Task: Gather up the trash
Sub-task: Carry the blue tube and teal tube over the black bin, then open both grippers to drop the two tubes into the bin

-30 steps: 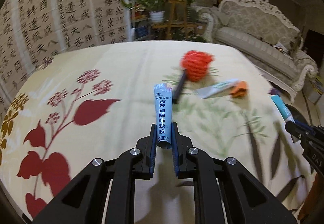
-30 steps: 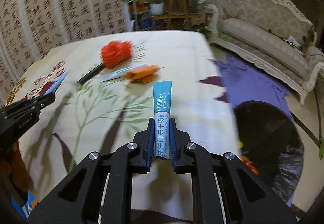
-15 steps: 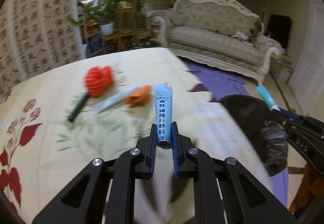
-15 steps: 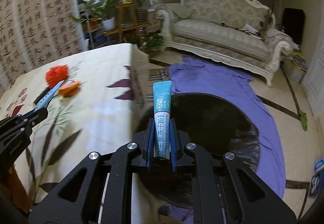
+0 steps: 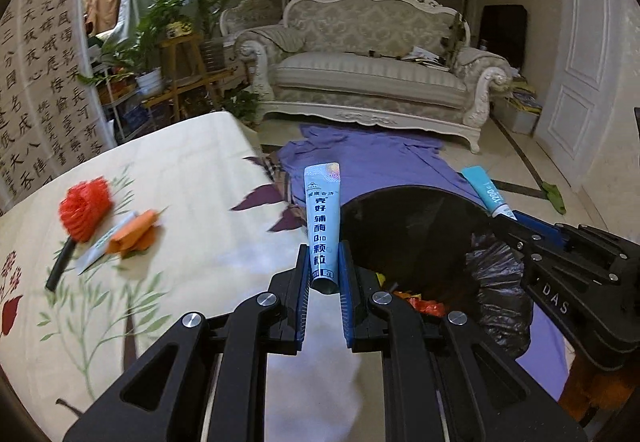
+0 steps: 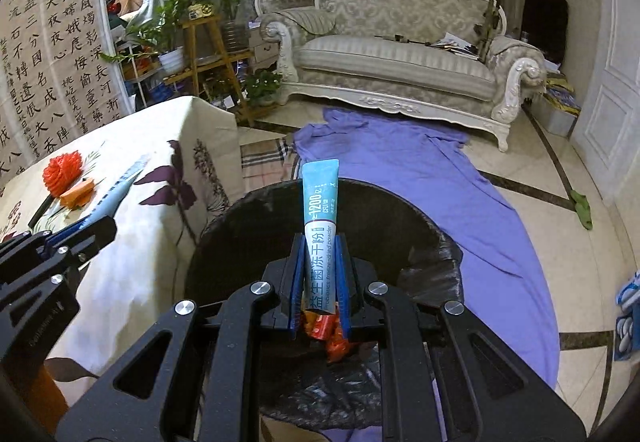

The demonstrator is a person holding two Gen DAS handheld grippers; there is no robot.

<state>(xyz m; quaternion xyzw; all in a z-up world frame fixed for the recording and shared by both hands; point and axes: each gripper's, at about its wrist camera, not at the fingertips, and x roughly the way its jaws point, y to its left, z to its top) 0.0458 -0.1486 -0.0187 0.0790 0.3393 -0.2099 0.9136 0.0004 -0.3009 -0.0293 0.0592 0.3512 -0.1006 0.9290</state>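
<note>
Carrying one sachet in each claw, I am at the bin with both. My left claw point(image 5: 324, 270) is clamped on a pale blue sachet point(image 5: 322, 218) with dark Chinese lettering, its free end standing up past the pads. My right claw point(image 6: 320, 274) is clamped on a teal and white sachet point(image 6: 319, 230); from its own camera that sachet hangs over the open mouth of the black-lined bin point(image 6: 424, 226), so I judge it ready to drop. From the left camera the pale blue one sits over the near left rim of the bin point(image 5: 404, 234), at the corner of the counter, and likely needs to go a little further in before I let go.

Done so far, as far as I can see: some red and orange wrappers point(image 6: 330, 334) already lie in the bin bag. Left to do: release these two, then go back to the counter point(image 5: 192, 178), where a crumpled orange wrapper point(image 5: 134, 234) lies touching a long whitish sachet point(image 5: 100, 246), with a red flower-like ball on a dark stick point(image 5: 84, 208) just beside them. Whether that red thing counts as trash I cannot tell.

Around me a purple cloth point(image 6: 420, 162) is spread on the floor under the bin, a pale sofa point(image 6: 400, 58) stands well behind, and potted plants point(image 6: 176, 34) crowd a wooden stand. Nothing blocks the bin's mouth; the two claws are close together, so they could knock each other over it.
</note>
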